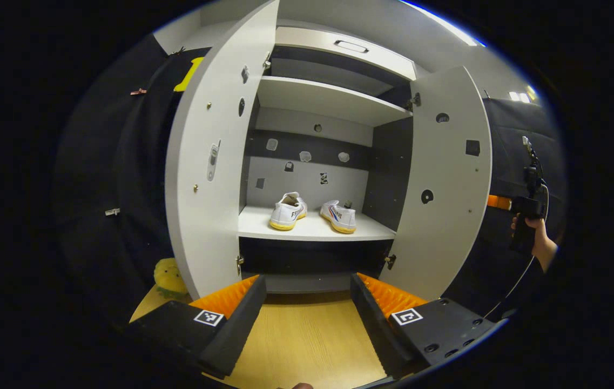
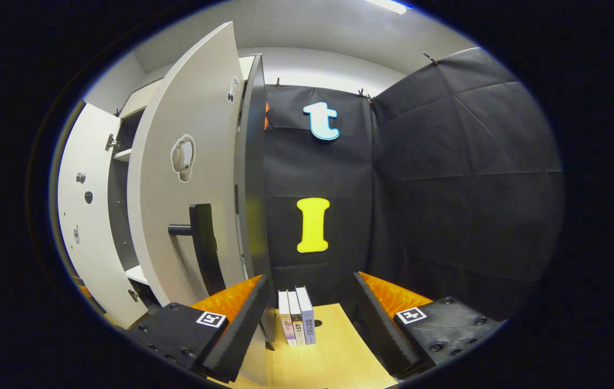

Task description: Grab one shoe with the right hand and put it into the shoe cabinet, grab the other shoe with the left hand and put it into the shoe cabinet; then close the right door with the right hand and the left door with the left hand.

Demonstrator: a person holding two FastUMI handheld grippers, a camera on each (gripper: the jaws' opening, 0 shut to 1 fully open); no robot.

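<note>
Left gripper (image 1: 308, 302): jaws spread wide, nothing between them, held low over the pale wood-grain tabletop (image 1: 307, 346) and facing the open grey-and-white shoe cabinet (image 1: 339, 59). On the cabinet's white middle shelf (image 1: 312, 229): two white canvas shoes with yellow soles, one to the left (image 1: 288, 210) and one to the right (image 1: 339, 216), side by side, near but apart, heels toward the camera. Left door (image 1: 207, 162) and right door (image 1: 447, 178) both swung wide open. Yellow plush toy (image 1: 169, 278) low beside the left door. Further right, a hand (image 1: 539, 237) gripping the other tool's dark handle.

Right gripper (image 2: 309, 308): jaws also spread wide and empty, aimed past the right door (image 2: 177, 178), just beside its black bar handle (image 2: 201, 243). Between the fingers, farther off, three upright books (image 2: 297, 316) standing on the tabletop (image 2: 328, 362) against the black cloth wall (image 2: 447, 189).
</note>
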